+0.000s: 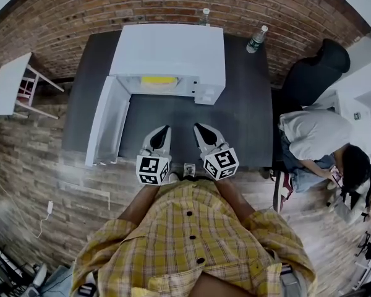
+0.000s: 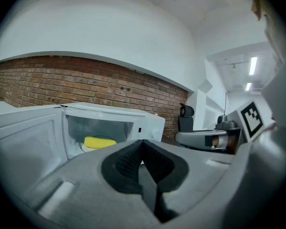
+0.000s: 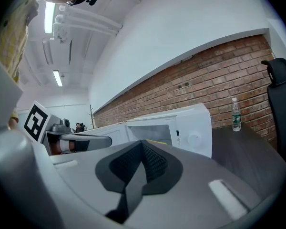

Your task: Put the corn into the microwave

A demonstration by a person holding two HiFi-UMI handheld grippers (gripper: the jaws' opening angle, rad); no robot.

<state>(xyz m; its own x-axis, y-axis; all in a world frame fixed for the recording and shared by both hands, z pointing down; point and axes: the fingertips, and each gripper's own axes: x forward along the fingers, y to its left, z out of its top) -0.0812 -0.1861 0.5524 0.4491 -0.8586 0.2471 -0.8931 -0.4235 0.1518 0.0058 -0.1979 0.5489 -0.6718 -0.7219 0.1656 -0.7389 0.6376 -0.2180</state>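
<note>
Your left gripper [image 1: 162, 129] is clenched tight, its black ribbed pads pressed together with nothing between them. Your right gripper [image 1: 199, 127] is the same: jaws closed on themselves, empty. You hold both side by side, close to your body, above the near part of the dark grey table [image 1: 247, 116], pointing toward the boxy white microwave oven [image 1: 170, 51]. They are well apart from it.

The microwave's white door [image 1: 105, 125] stands swung wide open on your left. The yellow cob of corn [image 2: 99, 142] lies inside the cavity, on a white plate (you see it best from the left gripper view, low in the opening).

At the table's far edge, against the red brick wall, a clear plastic water bottle [image 1: 257, 39] stands upright to the right of the microwave.
</note>
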